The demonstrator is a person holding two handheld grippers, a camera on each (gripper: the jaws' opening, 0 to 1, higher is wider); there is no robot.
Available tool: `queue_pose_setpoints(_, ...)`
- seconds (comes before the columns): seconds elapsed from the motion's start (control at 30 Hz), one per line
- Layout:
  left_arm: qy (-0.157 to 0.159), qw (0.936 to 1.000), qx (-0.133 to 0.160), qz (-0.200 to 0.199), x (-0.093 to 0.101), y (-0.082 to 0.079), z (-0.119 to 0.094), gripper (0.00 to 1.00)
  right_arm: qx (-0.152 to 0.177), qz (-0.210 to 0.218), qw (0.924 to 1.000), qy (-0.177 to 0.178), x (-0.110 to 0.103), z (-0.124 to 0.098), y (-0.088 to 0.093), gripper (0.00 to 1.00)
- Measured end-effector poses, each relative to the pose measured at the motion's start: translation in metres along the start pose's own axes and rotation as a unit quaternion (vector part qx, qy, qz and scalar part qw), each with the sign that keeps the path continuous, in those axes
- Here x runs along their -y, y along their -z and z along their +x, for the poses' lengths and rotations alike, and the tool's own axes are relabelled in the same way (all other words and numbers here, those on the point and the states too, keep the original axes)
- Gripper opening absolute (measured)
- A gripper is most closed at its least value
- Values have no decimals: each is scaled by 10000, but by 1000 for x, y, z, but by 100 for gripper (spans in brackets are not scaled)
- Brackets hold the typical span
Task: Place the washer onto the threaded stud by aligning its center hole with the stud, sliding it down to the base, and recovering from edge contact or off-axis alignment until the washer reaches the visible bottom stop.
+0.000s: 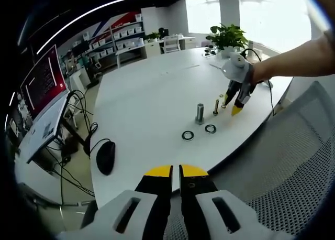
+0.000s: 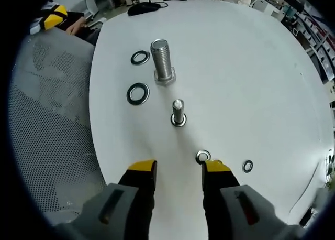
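On the white counter, a small washer lies flat, touching the inner tip of one jaw of the right hand-held gripper, whose jaws stand apart, grasping nothing. Just beyond it stands the small threaded stud, and further the large bolt with two large washers beside it. Another small washer lies to the side. The left hand-held gripper is clenched with nothing between its jaws, over the counter edge near a mesh chair and a black mouse.
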State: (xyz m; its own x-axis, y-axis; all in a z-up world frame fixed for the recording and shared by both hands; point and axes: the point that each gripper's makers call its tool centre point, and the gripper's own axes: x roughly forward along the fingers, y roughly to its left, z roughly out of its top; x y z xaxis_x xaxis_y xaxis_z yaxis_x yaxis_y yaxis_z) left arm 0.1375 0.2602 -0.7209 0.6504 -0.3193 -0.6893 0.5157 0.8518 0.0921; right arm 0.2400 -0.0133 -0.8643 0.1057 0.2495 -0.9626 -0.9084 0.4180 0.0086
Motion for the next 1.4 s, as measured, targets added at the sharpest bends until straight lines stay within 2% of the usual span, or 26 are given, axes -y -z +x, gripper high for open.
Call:
queue_pose_setpoints(0.33, -8, 10000, 55, -23, 0, -2, 0, 2, -271, 98, 9995, 106, 10, 0, 18, 36)
queue_pose_setpoints(0.37, -8, 10000, 54, -23, 0, -1, 0, 2, -241, 230, 9994, 92, 10, 0, 19, 36)
queue_pose_setpoints(0.63, -17, 10000, 61, -19, 0, -2, 0, 2, -176, 299, 9993, 104, 10, 1, 17, 36)
queue_pose_setpoints(1.1, -18, 10000, 85, -20, 0, -3, 0, 2, -554, 108, 9984, 57, 10, 2, 15, 37)
queue_pose_setpoints(1.2, -25, 9999, 116, -28, -1, -3, -1, 2, -417, 214, 9989, 77, 14, 2, 13, 35)
queue_pose_setpoints(1.3, -32, 9999, 155, -31, -1, -5, -1, 2, 1, 575, 9982, 192, 23, 2, 8, 33)
queue_pose_setpoints(1.4, -32, 9998, 172, -39, -1, -6, -1, 2, 215, 804, 9962, 273, 28, 2, 6, 32)
